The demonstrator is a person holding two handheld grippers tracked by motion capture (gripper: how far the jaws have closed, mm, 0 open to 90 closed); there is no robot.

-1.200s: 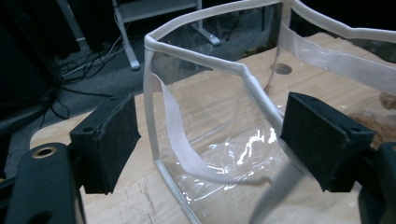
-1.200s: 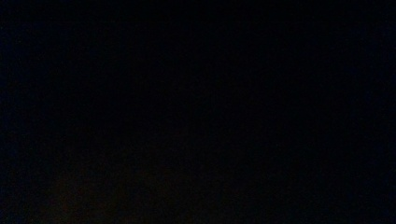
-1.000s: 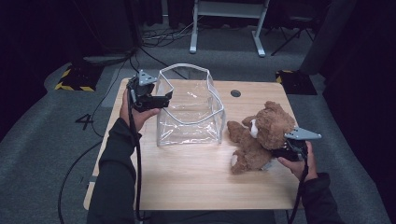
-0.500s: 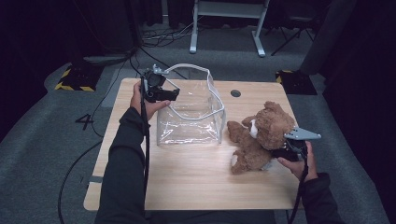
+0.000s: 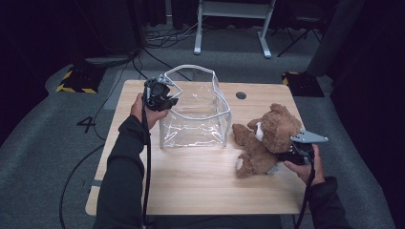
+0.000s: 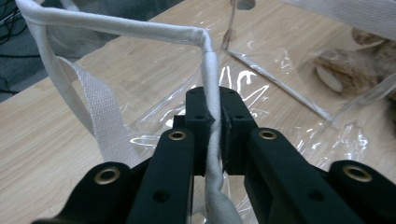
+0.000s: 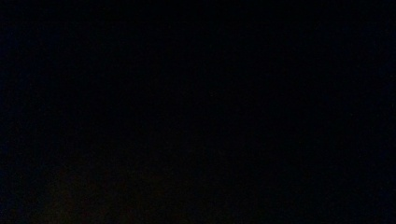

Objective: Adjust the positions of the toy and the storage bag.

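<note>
A clear plastic bag [image 5: 196,119] with a white fabric rim [image 6: 140,32] stands open on the wooden table [image 5: 191,186]. My left gripper [image 5: 165,98] is at its left top edge. Its jaws have just been closing and are now shut on the white rim [image 6: 212,109], which runs between the pads. A brown teddy bear [image 5: 267,136] lies to the right of the bag, and it also shows through the plastic [image 6: 345,70]. My right gripper [image 5: 291,155] is pressed into the bear's near right side with its jaws hidden by the fur. The right gripper view is black.
A round cable hole [image 5: 241,95] sits in the table behind the bear. A white strap [image 6: 100,121] hangs from the bag's rim. Beyond the table are a white desk frame [image 5: 229,24], floor cables and yellow-black marked blocks [image 5: 74,78].
My left gripper moved right from beside the bag to its left rim and shut on it. The bear and the right hand stayed put.
</note>
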